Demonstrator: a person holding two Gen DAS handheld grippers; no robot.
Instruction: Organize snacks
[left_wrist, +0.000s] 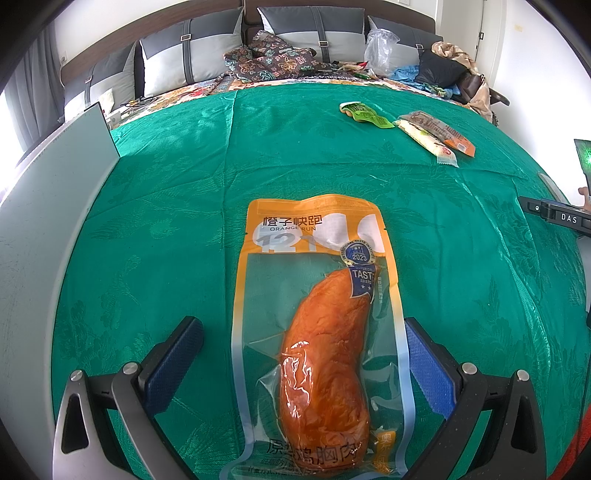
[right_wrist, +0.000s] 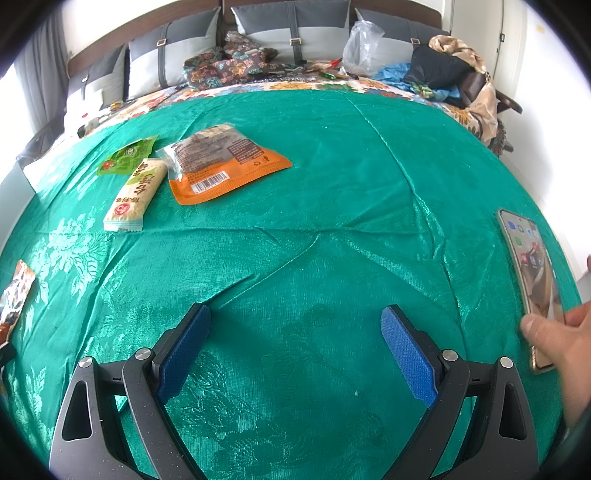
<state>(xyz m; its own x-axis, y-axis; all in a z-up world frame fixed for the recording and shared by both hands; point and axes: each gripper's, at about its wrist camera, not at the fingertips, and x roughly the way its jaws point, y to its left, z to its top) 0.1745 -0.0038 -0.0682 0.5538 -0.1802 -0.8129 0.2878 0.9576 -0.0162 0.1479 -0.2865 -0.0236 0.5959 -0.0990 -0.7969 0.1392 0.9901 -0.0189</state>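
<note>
Chicken-breast pouch: lower centre, long axis running up-frame, lying between the spread, empty left tongs. Right tongs: spread, empty, over bare green bedspread.

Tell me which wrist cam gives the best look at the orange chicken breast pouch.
Left wrist. The chicken breast pouch lies flat, centred, between the open left gripper fingers, label and contents readable. The right wrist view shows only a cropped sliver of it at its left edge; the right gripper is open over bare green cloth.
</note>
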